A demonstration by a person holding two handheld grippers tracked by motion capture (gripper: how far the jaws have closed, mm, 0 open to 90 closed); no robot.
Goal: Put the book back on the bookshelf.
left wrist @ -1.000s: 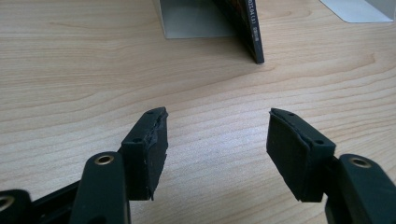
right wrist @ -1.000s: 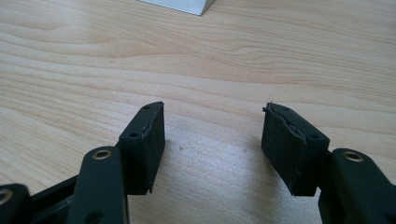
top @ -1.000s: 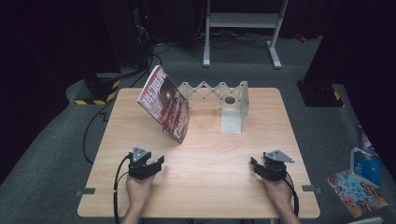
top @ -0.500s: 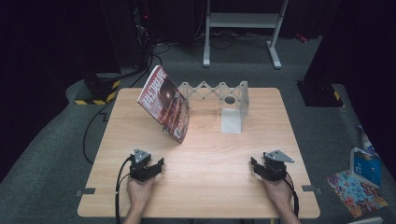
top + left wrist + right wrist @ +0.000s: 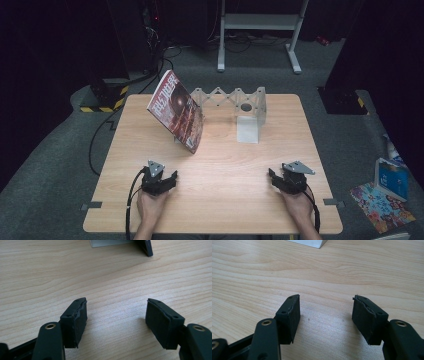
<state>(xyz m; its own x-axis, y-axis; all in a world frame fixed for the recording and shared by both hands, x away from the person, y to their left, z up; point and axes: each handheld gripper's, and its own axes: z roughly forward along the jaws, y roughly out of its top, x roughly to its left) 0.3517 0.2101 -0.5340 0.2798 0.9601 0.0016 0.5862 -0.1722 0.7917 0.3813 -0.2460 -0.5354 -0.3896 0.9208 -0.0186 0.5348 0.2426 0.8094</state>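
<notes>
A red-covered magazine [image 5: 176,110] leans tilted against the left end of a white folding rack [image 5: 235,100] at the back of the wooden table [image 5: 220,165]. The rack's right end [image 5: 249,125] stands as a white block. Near the front left, a hand holds my left gripper [image 5: 167,179], open and empty, low over the wood [image 5: 116,315]. At the front right my right gripper [image 5: 274,177] is also open with nothing between its jaws [image 5: 325,312]. A dark corner of the magazine [image 5: 147,246] and the rack's base [image 5: 308,243] show at the top of the gripper views.
Dark floor surrounds the table. A metal stand [image 5: 260,30] is behind it, cables [image 5: 107,130] trail at the left, and a blue box [image 5: 392,175] with colourful paper [image 5: 382,205] lies on the floor at the right.
The left hand and gripper have slid slightly toward the table's front edge. The right gripper, magazine and rack have not moved.
</notes>
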